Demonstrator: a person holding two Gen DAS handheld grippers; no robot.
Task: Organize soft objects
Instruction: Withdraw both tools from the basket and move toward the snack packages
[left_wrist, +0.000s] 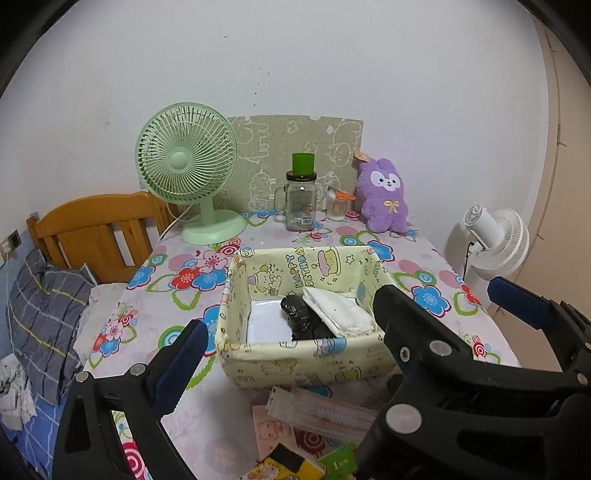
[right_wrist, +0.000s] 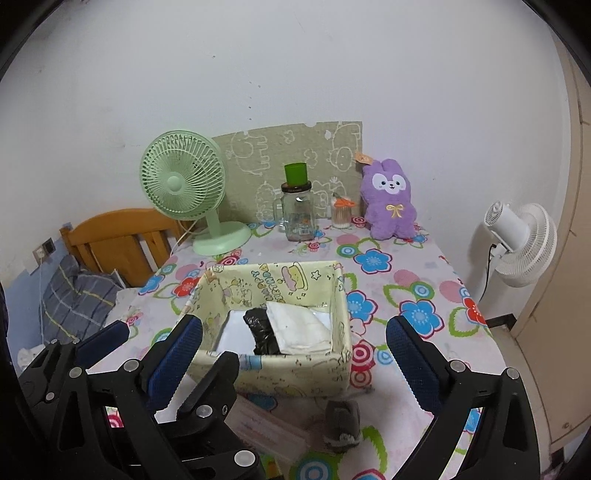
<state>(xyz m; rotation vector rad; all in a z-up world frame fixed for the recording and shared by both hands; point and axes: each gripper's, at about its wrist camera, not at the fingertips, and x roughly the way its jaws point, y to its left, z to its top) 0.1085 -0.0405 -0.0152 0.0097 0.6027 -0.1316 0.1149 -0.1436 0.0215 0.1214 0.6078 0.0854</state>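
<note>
The left gripper (left_wrist: 291, 332) stands with its jaws wide apart and holds nothing; its blue-padded fingers (left_wrist: 181, 354) frame the fabric bin (left_wrist: 295, 358) from the near side. The right gripper (right_wrist: 295, 343) is likewise spread and empty above the near edge of the same bin. In the left view, the right gripper's black frame hides the bin's right near corner. Inside the bin lie a black crumpled bundle (left_wrist: 301, 317) and a white folded cloth (left_wrist: 340, 314), which leans over the bundle; what the bundle is made of cannot be made out. A grey sock-like item (right_wrist: 343, 424) lies on the flowered tablecloth (right_wrist: 406, 273), just in front of the bin, blurred. Clear plastic packets (left_wrist: 317, 410) lie near it, partly cut off by the frame. At the far edge stand a purple plush rabbit (right_wrist: 391, 203), a glass jar (right_wrist: 297, 214) and a green fan (right_wrist: 184, 184).
</note>
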